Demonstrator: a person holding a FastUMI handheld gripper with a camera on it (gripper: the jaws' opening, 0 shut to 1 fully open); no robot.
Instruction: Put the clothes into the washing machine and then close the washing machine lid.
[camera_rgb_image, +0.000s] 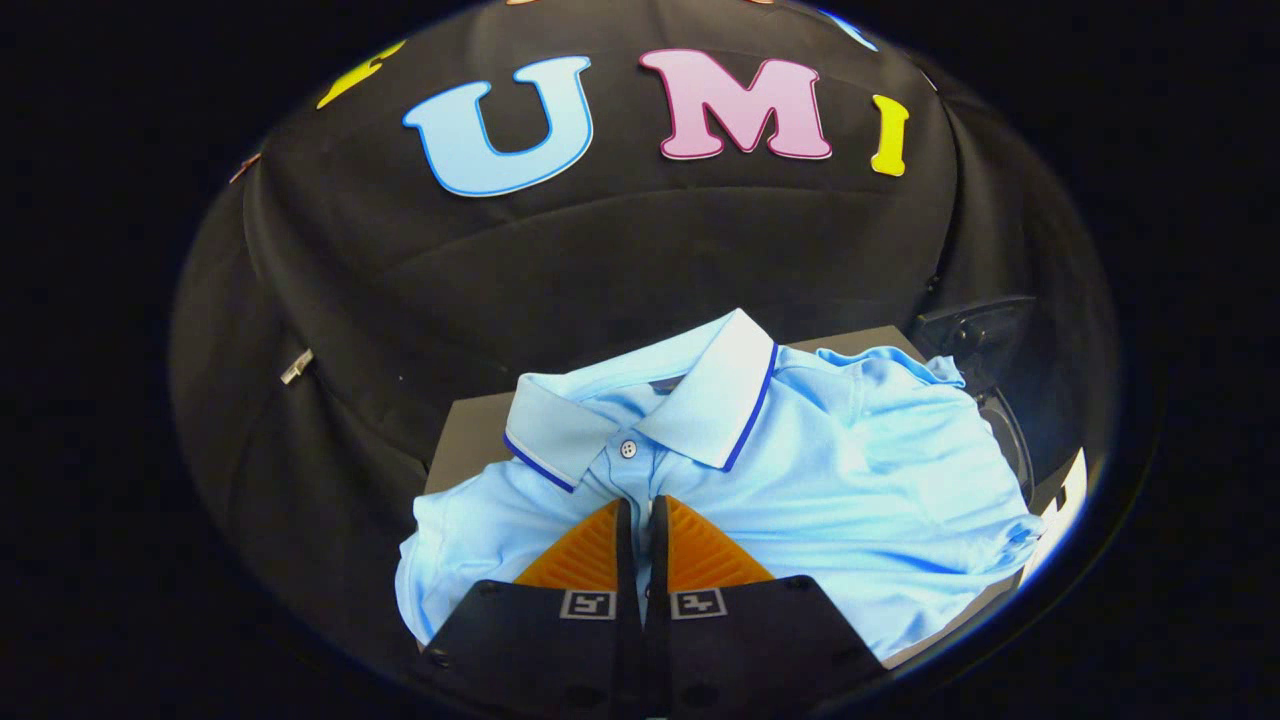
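A light blue polo shirt (800, 470) lies spread over a grey table (470, 430), covering most of the top and leaving bare only a strip along the far edge and the far left corner. The shirt's collar (700, 400) is paler than the body, almost white, and edged with a thin dark blue line; it sits toward the far side of the table, its two flaps folded outward. A single small button (628, 449) fastens the placket just beneath the collar. The cloth is rumpled, with soft folds running toward the right edge of the table, where a sleeve (1010, 535) ends in a bunched cuff. The near hem hangs slightly over the front edge. The gripper (641, 515) is low over the shirt's chest, its two fingers (585, 550) drawn almost together with only a narrow slit between the tips, which point at the placket just below the button. A thin fold of blue fabric appears to sit in that slit, but whether both fingers actually press on it cannot be told. Past the table's right edge, a dark rounded form, seemingly the washing machine (975, 335), stands against the black cloth wall (600, 260).
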